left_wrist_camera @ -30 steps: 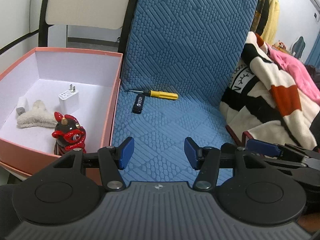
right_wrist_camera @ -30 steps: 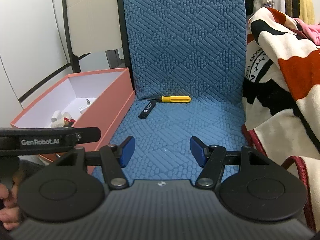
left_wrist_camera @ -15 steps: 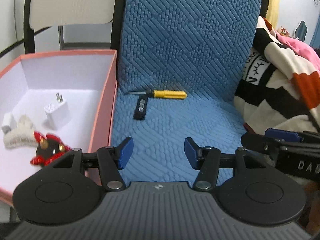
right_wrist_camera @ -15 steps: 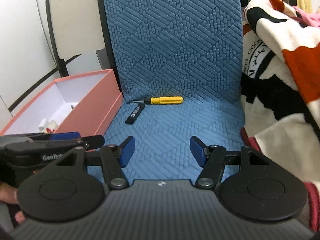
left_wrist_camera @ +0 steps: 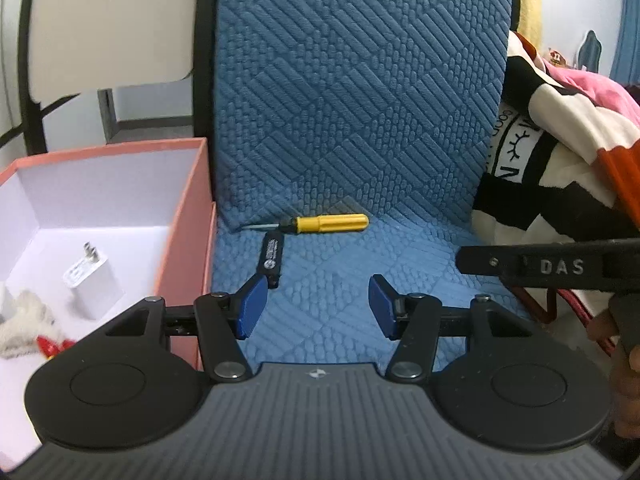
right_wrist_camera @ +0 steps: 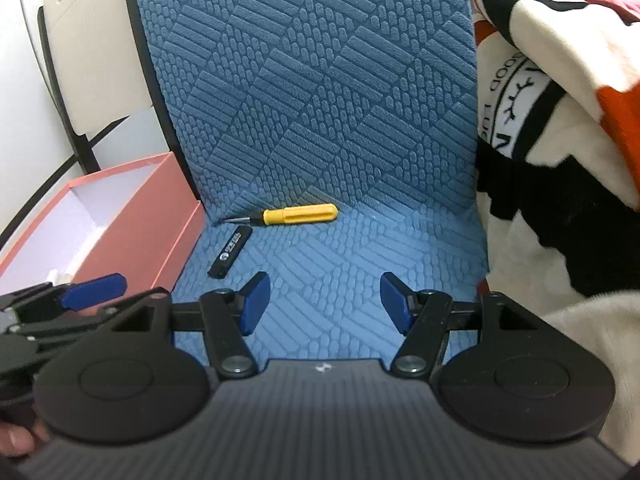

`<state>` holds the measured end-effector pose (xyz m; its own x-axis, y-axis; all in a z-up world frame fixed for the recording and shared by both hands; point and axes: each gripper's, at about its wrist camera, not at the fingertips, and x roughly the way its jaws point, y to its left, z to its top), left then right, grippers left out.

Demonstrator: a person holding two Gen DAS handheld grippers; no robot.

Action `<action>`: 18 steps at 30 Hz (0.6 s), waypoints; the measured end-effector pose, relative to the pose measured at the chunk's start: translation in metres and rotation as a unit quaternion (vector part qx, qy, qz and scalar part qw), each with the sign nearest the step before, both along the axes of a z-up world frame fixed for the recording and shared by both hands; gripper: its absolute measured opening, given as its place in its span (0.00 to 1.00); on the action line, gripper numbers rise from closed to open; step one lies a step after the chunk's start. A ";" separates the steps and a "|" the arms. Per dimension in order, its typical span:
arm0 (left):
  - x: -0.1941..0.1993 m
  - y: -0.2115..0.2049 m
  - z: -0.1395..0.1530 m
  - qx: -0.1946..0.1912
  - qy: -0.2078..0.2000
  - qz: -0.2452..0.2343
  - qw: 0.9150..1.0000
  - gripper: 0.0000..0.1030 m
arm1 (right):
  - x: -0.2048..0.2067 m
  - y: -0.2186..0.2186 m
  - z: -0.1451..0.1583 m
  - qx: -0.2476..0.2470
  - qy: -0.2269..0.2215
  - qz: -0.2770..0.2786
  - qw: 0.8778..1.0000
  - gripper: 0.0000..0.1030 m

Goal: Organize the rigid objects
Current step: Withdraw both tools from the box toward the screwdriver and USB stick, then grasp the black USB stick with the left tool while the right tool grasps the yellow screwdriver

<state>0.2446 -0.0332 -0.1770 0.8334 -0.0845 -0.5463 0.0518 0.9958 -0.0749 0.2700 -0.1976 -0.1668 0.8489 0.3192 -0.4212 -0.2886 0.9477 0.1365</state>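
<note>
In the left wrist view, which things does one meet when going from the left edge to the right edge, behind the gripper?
White charger inside the pink box → black stick on the blue cushion → yellow screwdriver → patterned blanket.

Blue quilted seat cushion (left_wrist_camera: 328,280), yellow screwdriver (left_wrist_camera: 328,223) and black stick (left_wrist_camera: 271,256) on it
</note>
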 end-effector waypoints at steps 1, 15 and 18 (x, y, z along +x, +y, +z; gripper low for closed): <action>0.002 -0.002 -0.001 0.001 -0.003 -0.001 1.000 0.60 | 0.005 0.000 0.001 -0.001 0.001 0.001 1.000 0.62; 0.068 -0.019 -0.034 -0.003 0.024 0.008 1.000 0.60 | 0.074 0.006 0.014 0.006 0.022 0.021 1.000 0.62; 0.085 -0.015 -0.040 -0.003 0.034 0.015 0.999 0.60 | 0.086 0.008 0.014 0.007 0.027 0.032 0.999 0.62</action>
